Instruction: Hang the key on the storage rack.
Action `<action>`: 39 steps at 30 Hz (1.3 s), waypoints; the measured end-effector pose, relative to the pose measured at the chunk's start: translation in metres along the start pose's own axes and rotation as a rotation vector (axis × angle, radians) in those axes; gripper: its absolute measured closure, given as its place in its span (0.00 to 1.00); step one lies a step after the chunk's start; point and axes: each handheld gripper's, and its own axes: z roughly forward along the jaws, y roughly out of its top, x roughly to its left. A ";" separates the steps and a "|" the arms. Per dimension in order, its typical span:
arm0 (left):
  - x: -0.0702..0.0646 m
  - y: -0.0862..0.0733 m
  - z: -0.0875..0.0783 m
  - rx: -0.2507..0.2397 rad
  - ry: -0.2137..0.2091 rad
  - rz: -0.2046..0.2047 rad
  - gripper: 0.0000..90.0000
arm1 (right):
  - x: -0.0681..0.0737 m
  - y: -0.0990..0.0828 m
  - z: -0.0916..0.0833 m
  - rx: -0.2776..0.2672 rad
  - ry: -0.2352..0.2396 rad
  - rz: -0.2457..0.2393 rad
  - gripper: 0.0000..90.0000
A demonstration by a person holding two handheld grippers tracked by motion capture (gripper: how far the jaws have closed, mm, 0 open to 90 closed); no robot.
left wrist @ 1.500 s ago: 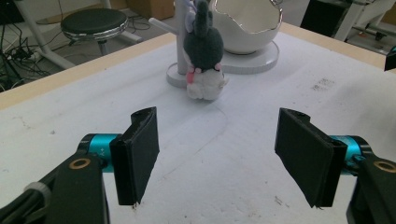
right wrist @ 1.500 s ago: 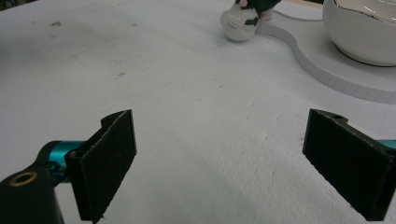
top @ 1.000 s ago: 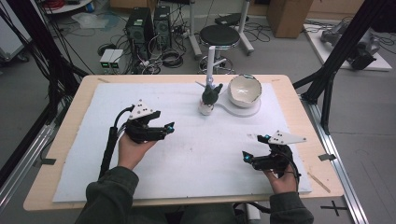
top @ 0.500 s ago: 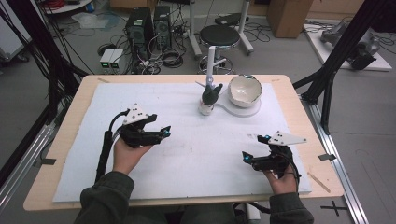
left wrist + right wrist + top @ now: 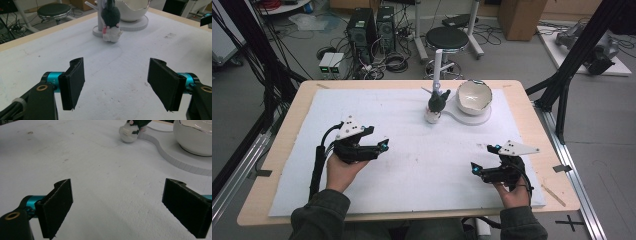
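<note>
Plush toy (image 5: 436,101): stands at the far middle of the desk, at 12 o'clock from the person, touching the foot of a white post (image 5: 437,62); its dark head and white body are seen in the left gripper view.
Left gripper (image 5: 384,145): held low at 8 o'clock, jaws spread wide with nothing between them.
Right gripper (image 5: 473,168): held at 4 o'clock, jaws equally wide apart and empty.
White mat (image 5: 412,165): bare between grippers and toy.
Bowl (image 5: 474,96): sits on a white base (image 5: 472,118) just beside the toy, at 1 o'clock.
Risk: since toy, post and bowl are crowded, a wide reach could be expected to knock the post or bowl; a soft toy may be pinched off-centre and slip.
</note>
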 end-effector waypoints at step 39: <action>-0.004 -0.020 -0.026 0.025 0.006 0.030 0.34 | 0.000 0.000 0.000 -0.002 0.000 0.001 0.10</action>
